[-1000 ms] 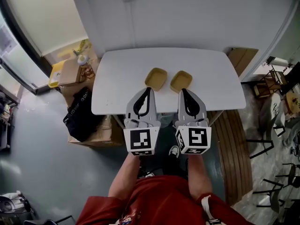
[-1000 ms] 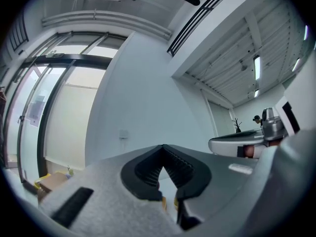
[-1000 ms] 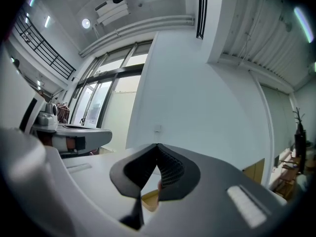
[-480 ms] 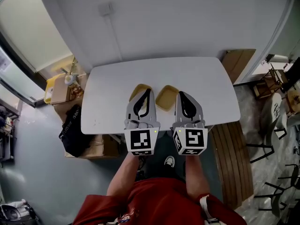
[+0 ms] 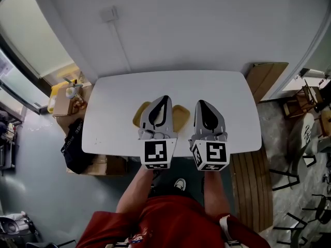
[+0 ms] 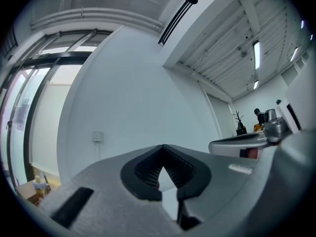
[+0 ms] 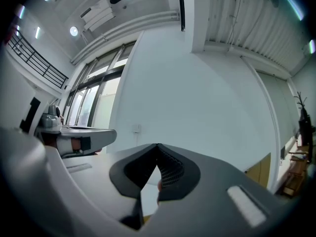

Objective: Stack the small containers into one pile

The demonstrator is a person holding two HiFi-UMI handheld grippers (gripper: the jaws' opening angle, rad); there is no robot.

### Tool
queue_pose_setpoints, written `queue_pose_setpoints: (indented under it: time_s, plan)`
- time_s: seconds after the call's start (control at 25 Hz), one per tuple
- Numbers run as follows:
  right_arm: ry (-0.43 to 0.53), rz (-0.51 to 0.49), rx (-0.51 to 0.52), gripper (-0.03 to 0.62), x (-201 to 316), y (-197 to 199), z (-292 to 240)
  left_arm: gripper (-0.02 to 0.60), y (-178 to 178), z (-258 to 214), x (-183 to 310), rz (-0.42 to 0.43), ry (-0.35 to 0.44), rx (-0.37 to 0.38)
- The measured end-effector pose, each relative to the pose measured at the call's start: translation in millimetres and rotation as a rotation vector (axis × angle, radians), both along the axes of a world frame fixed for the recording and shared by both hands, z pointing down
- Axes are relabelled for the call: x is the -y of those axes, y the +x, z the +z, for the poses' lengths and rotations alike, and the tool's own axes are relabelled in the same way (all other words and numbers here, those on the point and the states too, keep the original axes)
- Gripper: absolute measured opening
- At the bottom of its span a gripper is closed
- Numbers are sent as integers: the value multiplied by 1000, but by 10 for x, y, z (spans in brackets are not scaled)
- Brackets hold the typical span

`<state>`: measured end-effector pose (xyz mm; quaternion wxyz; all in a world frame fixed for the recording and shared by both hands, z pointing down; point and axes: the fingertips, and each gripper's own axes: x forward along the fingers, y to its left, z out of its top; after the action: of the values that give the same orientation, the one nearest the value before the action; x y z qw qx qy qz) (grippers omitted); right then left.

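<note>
Both jaws shut and empty, our left gripper (image 5: 164,98) and right gripper (image 5: 200,103) now hover over the table (image 5: 114,133), nearer the small containers (image 5: 181,117) than a second ago; we judge stacking not yet begun.

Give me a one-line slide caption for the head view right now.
Jaws shut and empty, left gripper and right gripper hover over the white table; two yellow containers sit unstacked.
</note>
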<state>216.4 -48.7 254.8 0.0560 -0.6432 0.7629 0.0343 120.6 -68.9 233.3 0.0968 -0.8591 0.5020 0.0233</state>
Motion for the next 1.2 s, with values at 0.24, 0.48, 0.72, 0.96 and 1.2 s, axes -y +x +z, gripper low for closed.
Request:
queue_pose_setpoints:
  time_s: [0.24,0.48,0.72,0.96,1.2]
  plan:
    - [-21,-14,29,0,242,172,103,3,107,84,213,-26,-18,11]
    - [-44,-19,22,0,449,160,203,3,75,188,420,-35,-43,-1]
    - [-37,-9,-21,0,620,3,160,3,-74,174,636,-25,-41,-43]
    - [-20,-20,-49,0,798,-206,38,3,-271,60,812,-34,-24,-67]
    - [-36,-64,-68,0,981,-510,94,3,-616,139,974,-86,-46,-82]
